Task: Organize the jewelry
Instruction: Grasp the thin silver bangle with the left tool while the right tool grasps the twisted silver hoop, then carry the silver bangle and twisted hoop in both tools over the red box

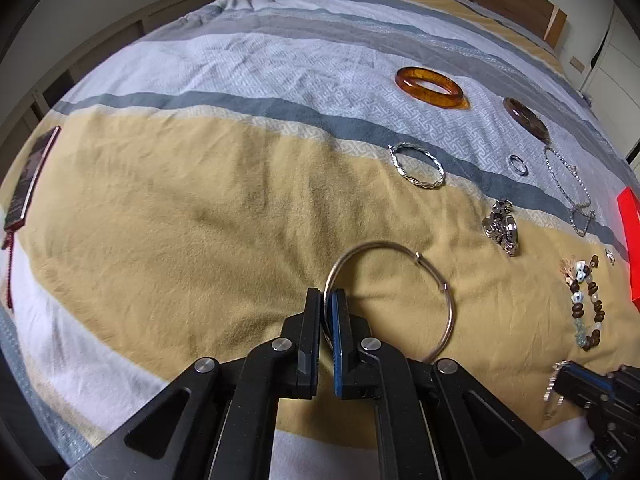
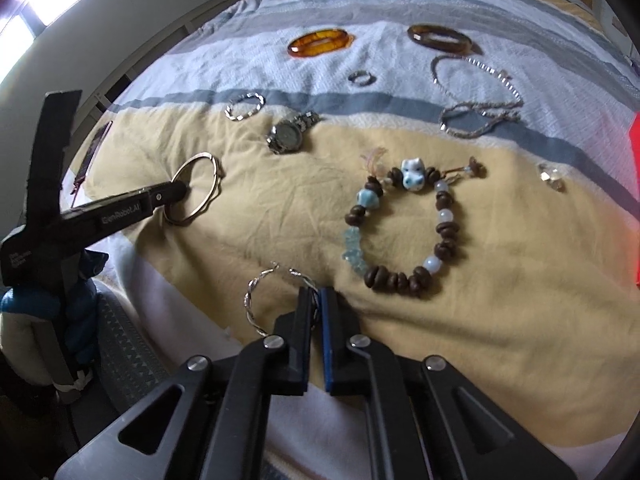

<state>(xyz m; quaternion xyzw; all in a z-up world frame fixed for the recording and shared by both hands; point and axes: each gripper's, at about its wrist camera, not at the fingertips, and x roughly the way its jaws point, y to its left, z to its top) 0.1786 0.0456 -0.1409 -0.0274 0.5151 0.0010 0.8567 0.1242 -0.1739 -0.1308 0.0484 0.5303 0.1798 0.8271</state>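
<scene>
Left gripper [image 1: 329, 300] fingers clamp the plain silver wire bangle [image 1: 400, 280] on the striped bed cover [image 1: 200, 220]; right gripper [image 2: 317, 300] fingers pinch the twisted silver open bangle [image 2: 256, 300] at the near edge. Risk: thin wire w/ edge-on grip could slip or twist out when lifted. Count: 2 amber bangles, 3 silver bangles incl. both held, 1 watch [image 2: 288, 136], 1 beaded bracelet [image 2: 404, 228], 1 chain.

Plain silver bangle [image 1: 434, 280] flat on yellow band; twisted silver cuff [image 2: 256, 300] nearby; beaded bracelet [image 2: 404, 226], watch [image 2: 289, 136], amber bangle [image 2: 320, 43] beyond
</scene>
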